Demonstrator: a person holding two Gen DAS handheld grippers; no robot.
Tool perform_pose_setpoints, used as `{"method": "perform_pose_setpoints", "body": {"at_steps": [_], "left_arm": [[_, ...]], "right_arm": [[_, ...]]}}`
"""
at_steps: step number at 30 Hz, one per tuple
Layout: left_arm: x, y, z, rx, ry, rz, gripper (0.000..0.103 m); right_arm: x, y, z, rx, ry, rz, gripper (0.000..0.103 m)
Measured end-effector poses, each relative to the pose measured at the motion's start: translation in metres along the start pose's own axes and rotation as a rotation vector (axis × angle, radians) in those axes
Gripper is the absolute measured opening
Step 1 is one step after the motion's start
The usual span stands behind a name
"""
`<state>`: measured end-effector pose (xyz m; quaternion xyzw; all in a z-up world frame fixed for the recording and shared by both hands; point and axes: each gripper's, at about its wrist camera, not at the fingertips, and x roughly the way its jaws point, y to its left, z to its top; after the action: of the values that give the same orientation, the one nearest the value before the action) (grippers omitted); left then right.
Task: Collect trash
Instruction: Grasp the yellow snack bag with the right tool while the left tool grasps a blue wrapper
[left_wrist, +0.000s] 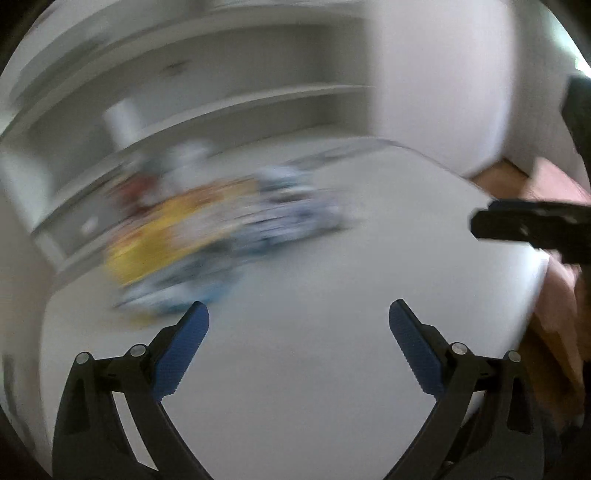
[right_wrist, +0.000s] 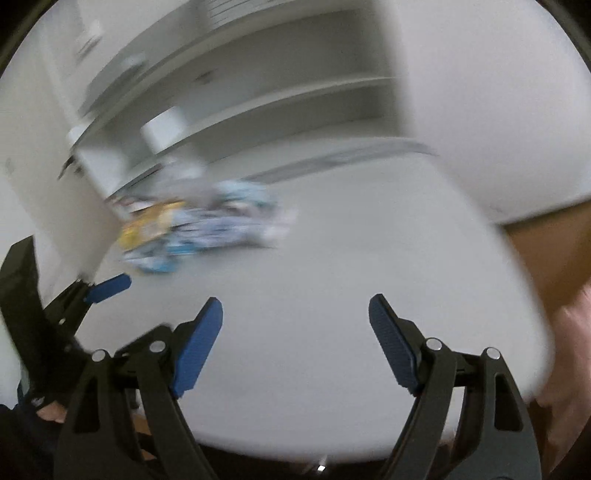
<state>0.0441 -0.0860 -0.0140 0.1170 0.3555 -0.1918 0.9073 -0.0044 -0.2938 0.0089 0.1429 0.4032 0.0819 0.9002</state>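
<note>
Ahead of both grippers, up and to the left of their fingertips, lies the trash pile (left_wrist: 221, 236): a smeared heap of crumpled wrappers, yellow on its left, blue and white on its right, with something reddish at the back. Blur hides any finer detail. It rests on the pale grey worktop (left_wrist: 295, 369), well apart from either gripper, with bare surface between.

Behind the pile runs a white shelf unit (left_wrist: 229, 107); a white cylinder-like object (left_wrist: 123, 123) stands on its lower shelf, too blurred to name. Brown floor (right_wrist: 546, 254) shows past the worktop's right edge.

With its blue pads spread wide and nothing between them, the left gripper (left_wrist: 298, 314) hangs above the worktop and touches nothing. Likewise empty, the right gripper (right_wrist: 295, 308) has its jaws parted and clear of the surface. From the right wrist view, the left gripper's blue pad juts in at the left, beside the pile.
</note>
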Motion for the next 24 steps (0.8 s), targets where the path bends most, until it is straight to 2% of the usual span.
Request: {"method": "perform_pose_setpoints", "body": {"at_steps": [2, 4, 6, 11, 18, 21, 23, 24], "left_arm": [[-0.003, 0.047, -0.006, -0.095, 0.009, 0.047, 0.095], [-0.009, 0.084, -0.013, -0.146, 0.000, 0.080, 0.095], [-0.018, 0.111, -0.021, -0.197, -0.003, 0.101, 0.095], [-0.036, 0.143, -0.038, -0.232, -0.009, 0.127, 0.095], [-0.033, 0.159, -0.029, -0.240, -0.010, 0.158, 0.095], [-0.028, 0.165, -0.007, -0.226, -0.032, 0.144, 0.095], [-0.023, 0.163, 0.009, -0.211, -0.050, 0.137, 0.095], [-0.020, 0.162, 0.019, -0.196, -0.059, 0.138, 0.095]], "right_arm": [[0.030, 0.033, 0.017, -0.027, 0.035, 0.068, 0.079], [0.055, 0.055, 0.036, -0.036, 0.061, 0.124, 0.079], [0.076, 0.075, 0.052, -0.034, 0.068, 0.144, 0.079], [0.113, 0.097, 0.076, -0.016, 0.118, 0.143, 0.079], [0.155, 0.111, 0.094, -0.026, 0.169, 0.170, 0.077], [0.161, 0.111, 0.100, -0.012, 0.175, 0.181, 0.065], [0.159, 0.105, 0.102, 0.002, 0.166, 0.188, 0.031], [0.155, 0.101, 0.103, 0.026, 0.163, 0.223, 0.028]]}}
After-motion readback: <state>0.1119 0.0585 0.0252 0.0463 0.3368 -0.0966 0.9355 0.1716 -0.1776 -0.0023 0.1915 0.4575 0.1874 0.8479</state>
